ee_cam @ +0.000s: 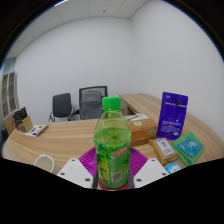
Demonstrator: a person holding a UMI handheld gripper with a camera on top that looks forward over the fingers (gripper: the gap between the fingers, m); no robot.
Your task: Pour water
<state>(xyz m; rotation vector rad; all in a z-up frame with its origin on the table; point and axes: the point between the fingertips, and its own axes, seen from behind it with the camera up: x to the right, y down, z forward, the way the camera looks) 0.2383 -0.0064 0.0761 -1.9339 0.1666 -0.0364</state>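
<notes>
Step in hand, as judged: transport of the held container; no receiving vessel is identifiable, so the next move calls for locating one, then tilting over it.

Left to right: two dark office chairs (78, 103) stand beyond the wooden bench (60, 135). The green plastic bottle (112, 140), cylindrical, cap on, sits upright between the pink pads (92, 163); the jaws of the gripper (112, 172) appear clamped on its labelled body. Further right, a glossy purple pouch (172, 114) stands upright behind flat snack packets (178, 150).
</notes>
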